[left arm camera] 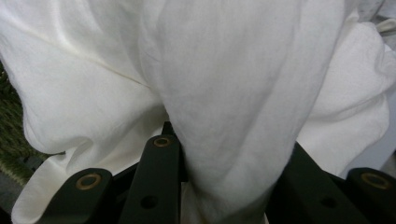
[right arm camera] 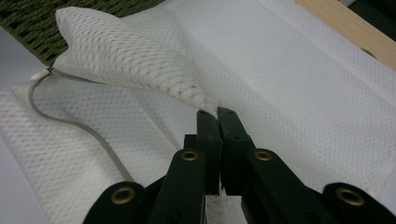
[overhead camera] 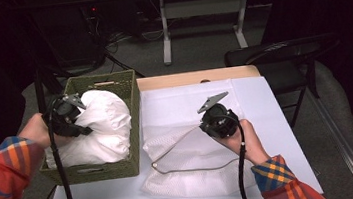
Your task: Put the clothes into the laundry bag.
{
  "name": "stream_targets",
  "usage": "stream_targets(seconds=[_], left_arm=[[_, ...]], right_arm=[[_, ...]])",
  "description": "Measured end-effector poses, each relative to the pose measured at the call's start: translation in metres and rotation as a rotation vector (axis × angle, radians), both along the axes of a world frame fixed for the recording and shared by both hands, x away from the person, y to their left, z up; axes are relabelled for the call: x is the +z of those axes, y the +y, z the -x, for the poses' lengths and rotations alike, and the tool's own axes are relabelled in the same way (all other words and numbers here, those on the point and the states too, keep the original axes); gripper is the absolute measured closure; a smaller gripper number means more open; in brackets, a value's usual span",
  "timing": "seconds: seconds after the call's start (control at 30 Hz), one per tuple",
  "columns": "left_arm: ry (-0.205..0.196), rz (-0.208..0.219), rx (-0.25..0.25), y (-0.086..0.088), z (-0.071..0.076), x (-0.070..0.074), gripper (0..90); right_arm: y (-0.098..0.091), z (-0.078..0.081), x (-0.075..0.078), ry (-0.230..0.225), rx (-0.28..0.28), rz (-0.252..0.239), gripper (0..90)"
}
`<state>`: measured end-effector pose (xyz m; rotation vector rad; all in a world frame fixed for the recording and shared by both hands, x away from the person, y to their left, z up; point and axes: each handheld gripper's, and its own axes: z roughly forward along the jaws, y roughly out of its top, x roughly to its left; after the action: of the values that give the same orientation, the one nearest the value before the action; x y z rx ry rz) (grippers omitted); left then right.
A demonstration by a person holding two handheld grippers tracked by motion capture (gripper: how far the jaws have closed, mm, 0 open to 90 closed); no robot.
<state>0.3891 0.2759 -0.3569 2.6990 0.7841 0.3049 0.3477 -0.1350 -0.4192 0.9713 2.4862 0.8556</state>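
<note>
Landmark = green woven basket point(overhead camera: 133, 92), at the left edge of the table point(overhead camera: 289, 132).

White garment point(overhead camera: 101, 123): bunched up, sits inside the basket and bulges above its rim. Left gripper point(overhead camera: 80, 121) is at the garment's left side, above the basket. In the left gripper view a thick fold of the cloth point(left arm camera: 224, 130) runs down between the two black jaws and they're clamped on it, so a firm pinch on a bundle, not a thin edge.

Mesh laundry bag point(overhead camera: 192, 163): lies flat on the table just right of the basket, w/ a thin grey cord/zip line point(right arm camera: 70, 123) along its mouth. Right gripper point(overhead camera: 212, 121) is right of the basket, over the bag's upper part. Its jaws are closed tight on one layer of the mesh point(right arm camera: 140, 60), tenting it up so the bag mouth gapes toward the basket.

Handling, as I judge it: garment is light, soft, floppy, no stiffness; it'll drape and trail, prob. drag over the basket rim. Not fragile, but smooth fabric can creep out of a shallow pinch, so grab a fat fold near the middle of the bunch. Mesh is v. light, limp, snaggy; hold only the top layer next to the cord edge, else both layers lift and the mouth stays shut.
</note>
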Motion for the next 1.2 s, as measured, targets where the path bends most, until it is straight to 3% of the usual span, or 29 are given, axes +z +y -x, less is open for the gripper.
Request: stream_targets(seconds=[0.27, 0.53, 0.9, 1.2], left_arm=[[0.006, 0.019, -0.034, -0.004, 0.012, 0.030, 74.5], [0.017, 0.026, -0.099, -0.020, 0.030, 0.053, 74.5], [0.053, 0.066, -0.172, -0.044, 0.054, 0.063, 74.5], [0.103, 0.101, -0.264, -0.072, 0.070, 0.058, 74.7]], right_arm=[[-0.002, -0.002, 0.002, -0.002, -0.013, -0.012, 89.4], [-0.004, -0.003, 0.001, 0.005, -0.026, -0.019, 89.4], [-0.002, -0.006, 0.001, -0.002, -0.039, -0.020, 89.6], [0.000, -0.007, 0.003, -0.002, -0.057, -0.026, 89.6]])
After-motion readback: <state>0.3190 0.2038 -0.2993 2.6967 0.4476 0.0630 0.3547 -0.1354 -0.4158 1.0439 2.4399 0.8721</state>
